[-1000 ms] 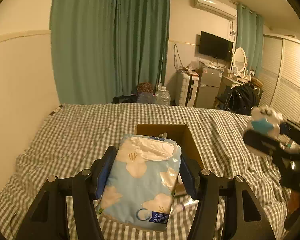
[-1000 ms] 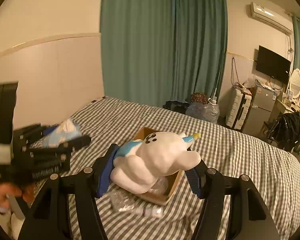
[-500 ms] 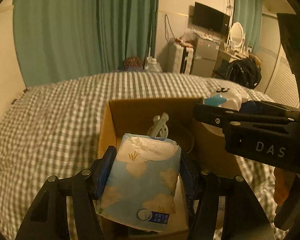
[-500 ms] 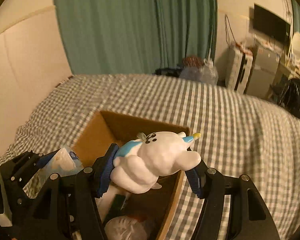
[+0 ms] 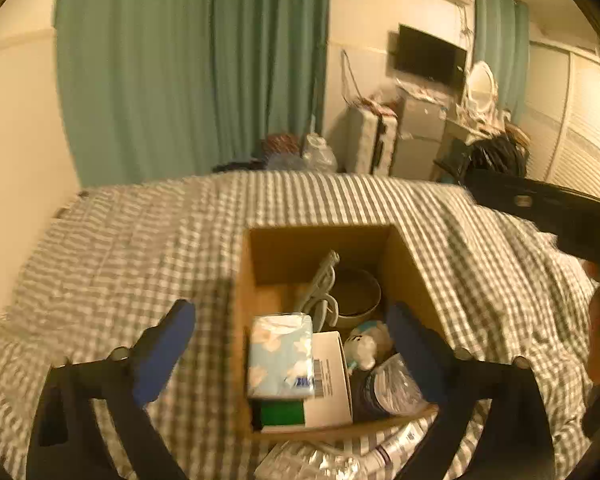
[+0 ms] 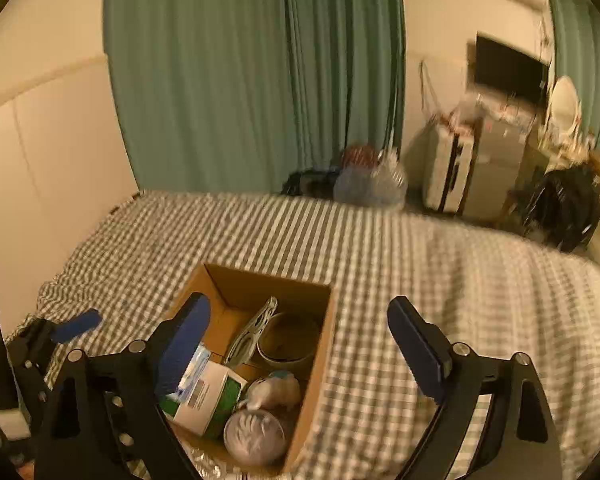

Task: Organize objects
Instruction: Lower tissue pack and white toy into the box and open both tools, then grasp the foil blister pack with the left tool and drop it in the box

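Left gripper [image 5: 290, 346] spread wide, nothing between its blue pads, hanging over the near end of the cardboard box [image 5: 408, 264] on the checked bed [image 5: 132, 248]. From this view, a silver packet [image 5: 312, 462] and a tube [image 5: 396, 444] lie on the bed just outside the box's near wall, largely hidden from the other camera. Right gripper [image 6: 300, 352] wide too, empty. Its view catches the left gripper's blue pad [image 6: 76, 326] off to the side. Inside the box: tissue pack [image 5: 281, 354] flat on a white carton [image 5: 328, 376], plush toy [image 5: 366, 346] beside it, a bagged bundle [image 6: 254, 434] nearest, then a bowl [image 5: 354, 296] and a plastic clip [image 6: 252, 332] farther back.
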The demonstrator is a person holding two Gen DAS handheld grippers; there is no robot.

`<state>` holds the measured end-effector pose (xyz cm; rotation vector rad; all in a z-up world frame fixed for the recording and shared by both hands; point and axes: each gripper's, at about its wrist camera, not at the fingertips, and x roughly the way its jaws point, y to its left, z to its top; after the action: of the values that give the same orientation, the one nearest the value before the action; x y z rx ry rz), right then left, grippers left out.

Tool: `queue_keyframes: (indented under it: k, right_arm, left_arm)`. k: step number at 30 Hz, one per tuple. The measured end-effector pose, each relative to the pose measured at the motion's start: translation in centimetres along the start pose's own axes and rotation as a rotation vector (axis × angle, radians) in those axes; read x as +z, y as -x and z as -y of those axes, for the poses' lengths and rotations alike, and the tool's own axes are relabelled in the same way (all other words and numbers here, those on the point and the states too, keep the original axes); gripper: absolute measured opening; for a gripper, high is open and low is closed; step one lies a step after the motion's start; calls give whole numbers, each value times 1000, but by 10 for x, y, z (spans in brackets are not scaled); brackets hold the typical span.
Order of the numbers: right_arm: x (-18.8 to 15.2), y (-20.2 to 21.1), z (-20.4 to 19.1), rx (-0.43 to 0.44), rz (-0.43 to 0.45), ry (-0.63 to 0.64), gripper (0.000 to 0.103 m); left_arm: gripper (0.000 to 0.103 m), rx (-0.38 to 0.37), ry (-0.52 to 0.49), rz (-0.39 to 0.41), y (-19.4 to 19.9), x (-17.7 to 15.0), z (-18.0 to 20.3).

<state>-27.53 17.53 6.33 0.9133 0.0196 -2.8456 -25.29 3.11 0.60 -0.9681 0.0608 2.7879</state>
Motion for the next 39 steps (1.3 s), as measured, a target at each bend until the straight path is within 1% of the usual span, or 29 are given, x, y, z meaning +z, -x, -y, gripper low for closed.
queue_keyframes:
  k: [3,4,6,9,12,15,17,20,23,24,27,29,33,35,37,39]
  right_arm:
    - [0,50,-2,-21,31,14,96]
    - [-5,67,-3,-26,35,19,96]
    - [-17,89,-5,-39,37,27,98]
    - [-46,107,-5,-72,31,20,101]
    - [-83,109,-5,-71,-7,-7,101]
    - [-127,92,-6,-77,-56,-47,101]
    - [-147,73,-4,-87,-91,-63,101]
    - [-174,46,-4,-78,-151,-97,101]
    - [-195,22,-6,-77,-196,-110,101]
    - [-201,13,-6,-76,-209,-114,101]
    - [-210,-7,-5,-86,-233,-118,101]
    - [-215,-19,-1,-92,-248,-125,101]
    - [-218,-35,3,-79,-274,-152,101]
    - [-219,-38,2,-80,-278,-147,101]
    - [-220,-39,1,-83,-280,-140,101]
    - [-222,-40,0,-85,-283,-134,101]
  left_arm:
    - [103,30,27,52,45,0,-5]
    - [103,42,37,65,57,-3,-7]
    - [103,53,58,77,80,-13,-10]
    - [103,71,76,69,96,-33,-16]
    - [103,95,81,46,97,-60,-25]
    - [103,104,81,-3,83,-86,-30]
    - [103,92,77,-27,71,-100,-30]
    - [103,72,55,-77,44,-120,-26]
    - [103,76,2,-130,12,-136,-18]
    - [103,66,-11,-145,2,-142,-17]
    - [103,-6,-27,-185,-22,-159,-12]
    - [103,-69,-35,-200,-32,-166,-6]
    - [103,-123,-111,-227,-49,-172,11]
    - [103,-155,-135,-254,-60,-175,19]
    - [103,-150,-158,-273,-71,-180,23]
    - [103,-130,-155,-276,-81,-184,23]
